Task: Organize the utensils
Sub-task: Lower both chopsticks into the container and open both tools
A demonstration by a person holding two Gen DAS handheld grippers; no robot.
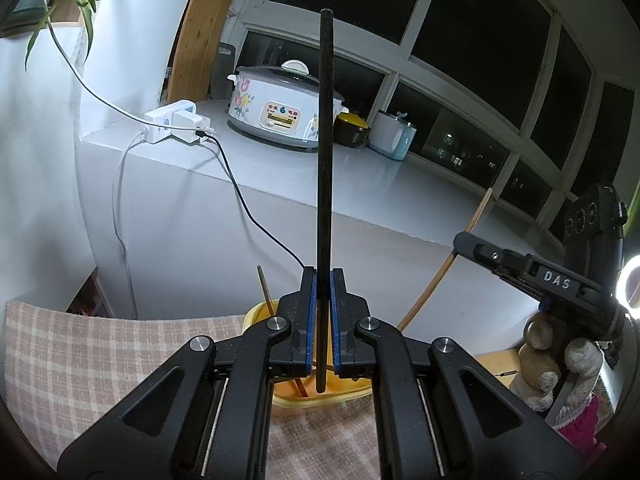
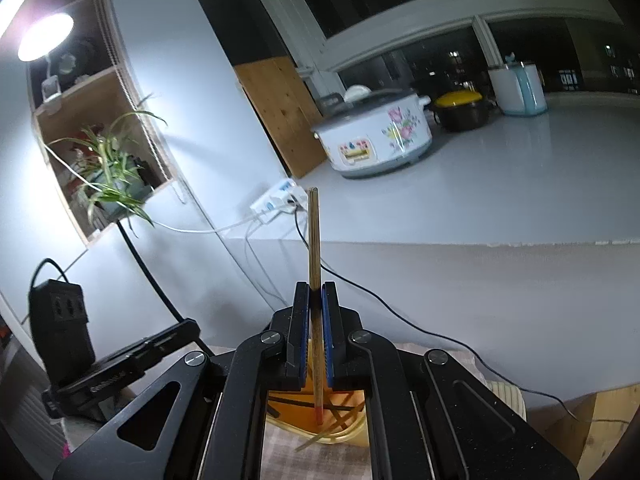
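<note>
My left gripper (image 1: 323,280) is shut on a long black chopstick (image 1: 325,140) that stands upright, its lower end over a yellow container (image 1: 256,316). Wooden chopsticks (image 1: 265,288) lean in that container. My right gripper (image 2: 316,292) is shut on a wooden chopstick (image 2: 313,236) with a red tip, held upright above the same yellow container (image 2: 352,432), which holds several chopsticks. The right gripper also shows at the right of the left wrist view (image 1: 472,246), holding its wooden chopstick (image 1: 448,264).
The container sits on a checked cloth (image 1: 100,360). Behind is a white counter (image 1: 380,184) with a floral cooker (image 1: 280,112), a dark pot (image 1: 352,130), a power strip (image 1: 172,124) and cables. A plush toy (image 1: 540,364) stands at right.
</note>
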